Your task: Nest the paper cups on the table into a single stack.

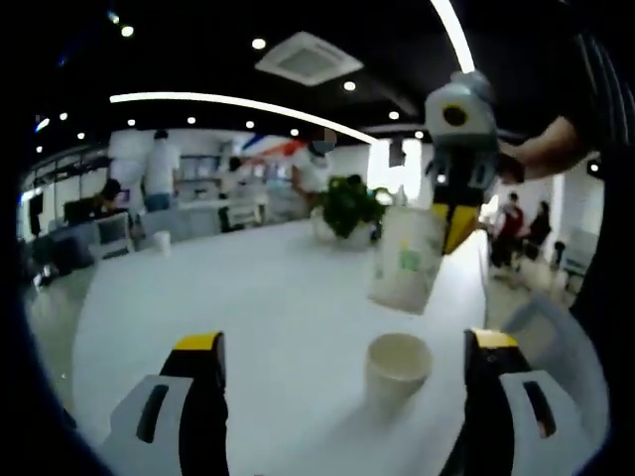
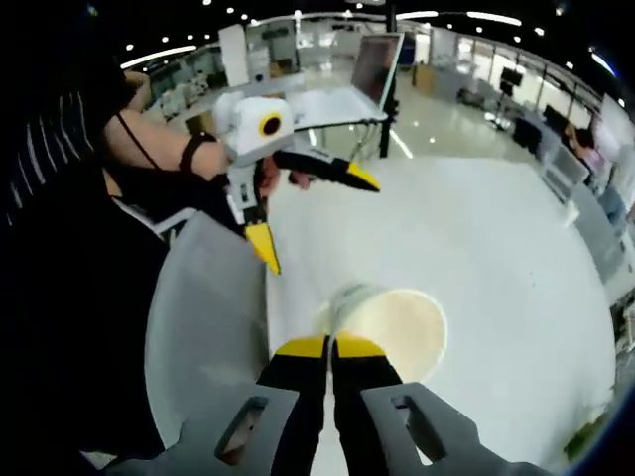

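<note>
A paper cup (image 1: pixel 405 261) hangs in mid-air at centre right of the left gripper view, pinched by its rim in the right gripper (image 1: pixel 451 220), whose yellow-tipped jaws come down from the upper right of the frame; the cup tilts, mouth toward the upper part of the frame, apparently so its base can be brought over the second cup (image 1: pixel 396 369) standing upright and open-mouthed on the white table (image 1: pixel 248 297) just below it; the two cups are near but apart, so the nesting is judged not yet done.

In the right gripper view the right gripper's jaws (image 2: pixel 331 347) rise from the bottom centre pressed together on the near rim of the held cup, whose pale interior (image 2: pixel 397 332) faces the camera at lower centre; gripping one wall of the rim leaves the base free to drop into another cup.

The left gripper (image 1: pixel 342 352) is spread wide in its own view, its jaws framing the standing cup from lower left and lower right without touching it, seemingly ready to steady it; it appears again at upper left of the right gripper view (image 2: pixel 313 213), jaws apart, in a person's hand (image 2: pixel 273 178).

A third cup (image 1: pixel 162 241) sits far off at left on the table; a potted plant (image 1: pixel 349 206) stands at the far edge, centre.
</note>
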Available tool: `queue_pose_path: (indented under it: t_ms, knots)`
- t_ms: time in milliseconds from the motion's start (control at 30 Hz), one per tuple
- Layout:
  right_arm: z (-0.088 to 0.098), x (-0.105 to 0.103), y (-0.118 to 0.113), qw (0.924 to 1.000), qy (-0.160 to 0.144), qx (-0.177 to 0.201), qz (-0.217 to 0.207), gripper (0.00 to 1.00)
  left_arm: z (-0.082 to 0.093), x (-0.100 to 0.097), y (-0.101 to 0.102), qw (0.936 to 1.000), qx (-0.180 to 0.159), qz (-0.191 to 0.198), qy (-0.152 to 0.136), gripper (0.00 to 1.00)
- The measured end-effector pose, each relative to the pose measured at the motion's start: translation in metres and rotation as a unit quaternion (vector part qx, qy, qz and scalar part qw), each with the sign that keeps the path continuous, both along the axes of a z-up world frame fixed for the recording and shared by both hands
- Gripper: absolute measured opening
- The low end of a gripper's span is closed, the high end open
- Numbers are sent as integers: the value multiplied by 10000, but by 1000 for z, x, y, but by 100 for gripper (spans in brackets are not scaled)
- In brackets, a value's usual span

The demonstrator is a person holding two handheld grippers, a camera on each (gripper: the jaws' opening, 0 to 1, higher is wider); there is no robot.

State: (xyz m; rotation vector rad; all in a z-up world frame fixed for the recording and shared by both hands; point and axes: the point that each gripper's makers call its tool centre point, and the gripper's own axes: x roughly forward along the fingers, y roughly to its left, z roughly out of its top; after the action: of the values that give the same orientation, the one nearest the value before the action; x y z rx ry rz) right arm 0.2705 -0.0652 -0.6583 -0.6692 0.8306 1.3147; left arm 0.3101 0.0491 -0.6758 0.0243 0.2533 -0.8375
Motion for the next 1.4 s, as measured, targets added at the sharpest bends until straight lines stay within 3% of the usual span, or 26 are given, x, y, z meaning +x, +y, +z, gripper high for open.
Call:
queue_pose_path:
  t_ms: [100,433,1400]
  knots:
    - [-7,1,2,9999,35,-104,21,0,-3,1,10,9993,-236,221,178,98]
    - [-26,-1,5,9979,17,-542,351,0,-13,0,23,9988,-150,440,145,98]
    - [-76,-16,11,9844,48,-1449,998,0,-17,-2,20,9993,-73,337,106,97]
